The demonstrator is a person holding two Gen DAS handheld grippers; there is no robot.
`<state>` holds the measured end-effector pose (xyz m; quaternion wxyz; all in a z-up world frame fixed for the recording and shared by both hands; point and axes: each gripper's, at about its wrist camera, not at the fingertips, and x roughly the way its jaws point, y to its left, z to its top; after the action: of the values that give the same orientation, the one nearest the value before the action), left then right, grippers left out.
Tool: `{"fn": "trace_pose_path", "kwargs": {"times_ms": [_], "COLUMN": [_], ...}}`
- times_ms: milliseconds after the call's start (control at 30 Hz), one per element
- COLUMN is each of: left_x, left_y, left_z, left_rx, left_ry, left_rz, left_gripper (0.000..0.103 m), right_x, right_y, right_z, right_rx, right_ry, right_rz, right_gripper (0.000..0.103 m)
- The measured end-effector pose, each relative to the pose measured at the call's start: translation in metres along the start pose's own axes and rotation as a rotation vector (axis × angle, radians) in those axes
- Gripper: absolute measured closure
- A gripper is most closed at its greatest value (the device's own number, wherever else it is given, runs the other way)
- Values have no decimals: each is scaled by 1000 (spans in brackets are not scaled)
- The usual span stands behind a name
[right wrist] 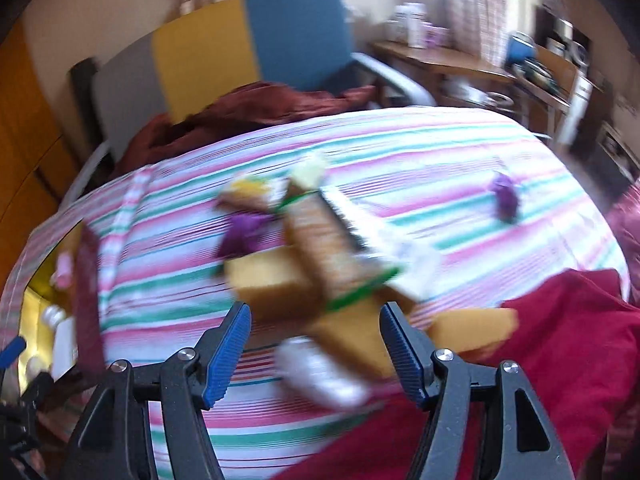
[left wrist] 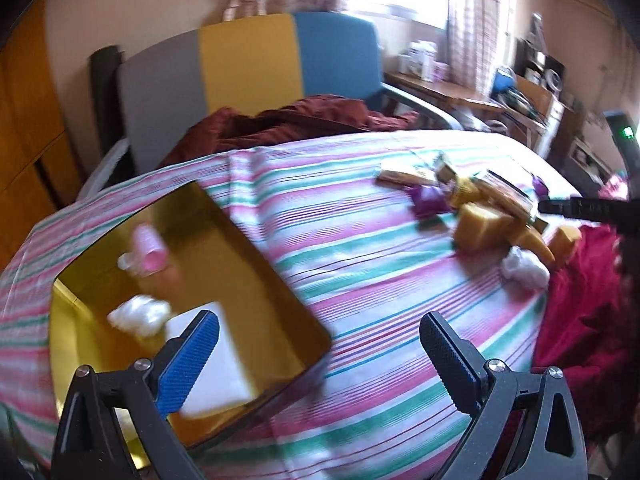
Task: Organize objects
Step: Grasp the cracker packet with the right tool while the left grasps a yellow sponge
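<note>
**Striped bed, gold tin and a heap of snacks**

Striped cotton in pink, green and white covered the bed, which filled both views. Behind it stood a headboard in grey, yellow and blue panels, with a maroon blanket bunched at its foot. A red cloth lay over the bed's near right edge.

A gold rectangular tin sat open on the left part of the bed. Inside it lay a pink bottle and a white wad, apart from each other.

Well apart from the tin, to the right, the snack pile lay in a loose heap: yellow sponge-like blocks, a long packet of biscuits resting across them, and a purple wrapper just beside. A white wrapped piece lay nearest the camera, blurred. A second purple wrapper lay alone further right.

The left tongs stood wide apart above the tin's near corner, holding nothing. The right tongs stood apart over the pile's near edge, the pads pressing on nothing as far as the blur allowed.
</note>
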<state>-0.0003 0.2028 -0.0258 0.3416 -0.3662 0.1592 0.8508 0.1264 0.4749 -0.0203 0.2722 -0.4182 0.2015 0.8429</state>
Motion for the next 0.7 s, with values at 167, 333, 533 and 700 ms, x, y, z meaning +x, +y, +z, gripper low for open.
{"fn": "trace_pose_path", "kwargs": {"times_ms": [167,333,533,700], "left_x": [18,33,50,70], "left_y": [-33,-59,-76,-84], "left_z": [13,23,32,40], "left_rx": [81,131,166,153], "left_ry": [11,28,41,69], "left_rz": [-65,-116,-154,-199], "left_gripper": [2,2,2,2], "right_x": [8,30,61,82], "right_y": [-21,-7,5,10], "right_z": [18,36,48,44], "right_rx": [47,-23,-118,-171], "right_ry": [1,33,84,120], "right_rz": [-14,-21,-45,-57], "right_gripper": [35,35,35,39]}}
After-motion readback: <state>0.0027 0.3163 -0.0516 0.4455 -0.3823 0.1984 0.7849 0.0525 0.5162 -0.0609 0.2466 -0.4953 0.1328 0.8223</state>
